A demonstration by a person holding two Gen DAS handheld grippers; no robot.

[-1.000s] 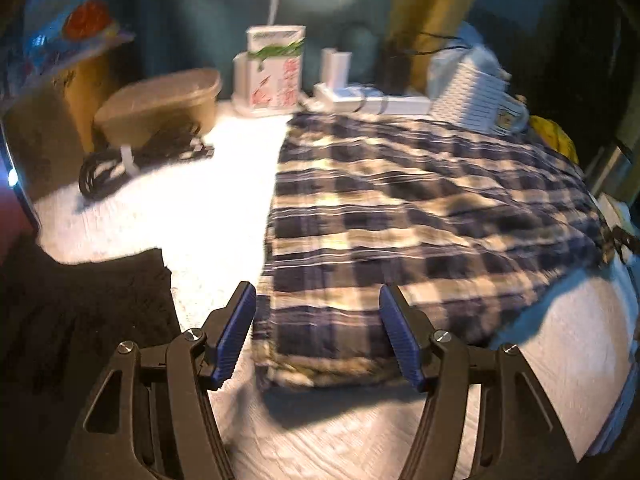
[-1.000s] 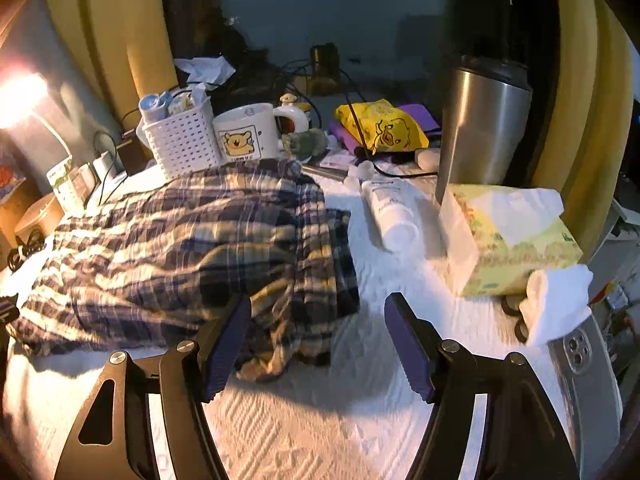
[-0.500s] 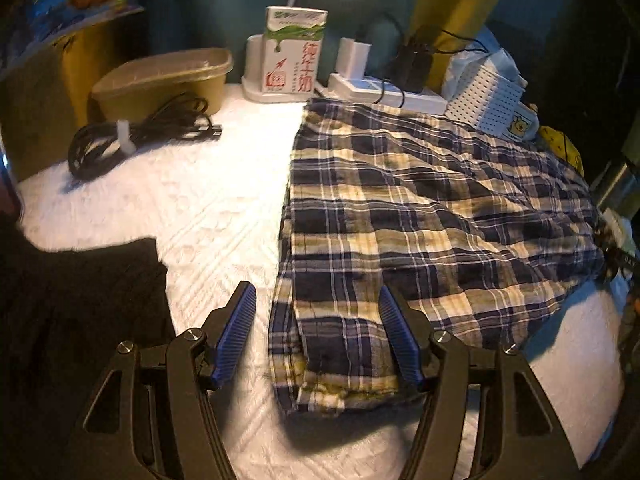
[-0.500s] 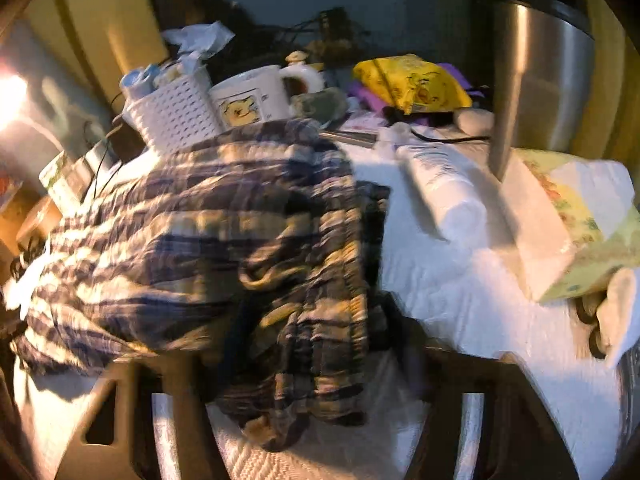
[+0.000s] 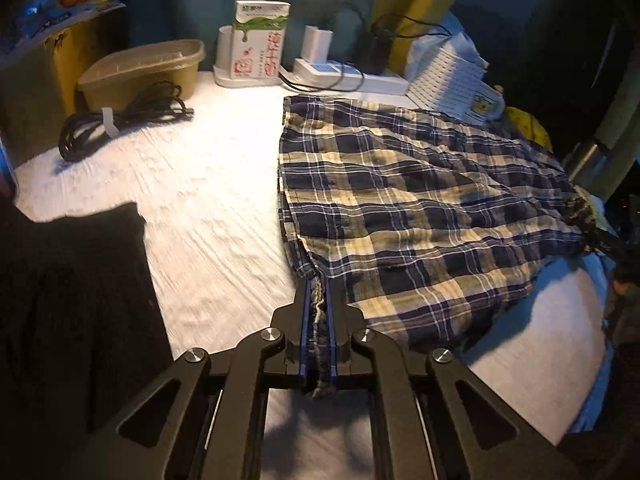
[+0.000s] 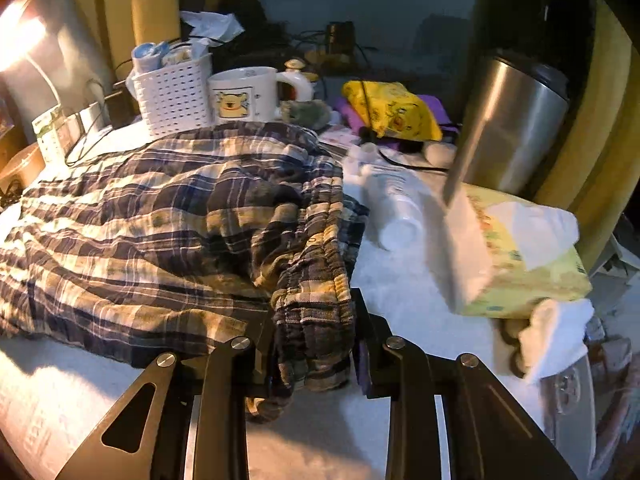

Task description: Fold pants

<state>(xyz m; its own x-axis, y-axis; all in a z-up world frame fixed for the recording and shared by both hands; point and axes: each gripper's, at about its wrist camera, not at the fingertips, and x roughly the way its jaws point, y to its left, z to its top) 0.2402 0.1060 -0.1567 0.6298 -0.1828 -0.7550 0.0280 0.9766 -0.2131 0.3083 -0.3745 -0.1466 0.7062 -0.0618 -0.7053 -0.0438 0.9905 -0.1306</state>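
On the white surface (image 5: 208,184), the plaid pants (image 5: 420,208) lie spread, leg hems toward the left gripper (image 5: 317,312), bunched waistband toward the right gripper (image 6: 316,336). Both grippers, spread apart half a second ago, now pinch cloth: left on the near hem corner, right on the waistband. Both ends secured, a lift-and-fold looks ready. The tissue box (image 6: 516,256) sits near the waistband.
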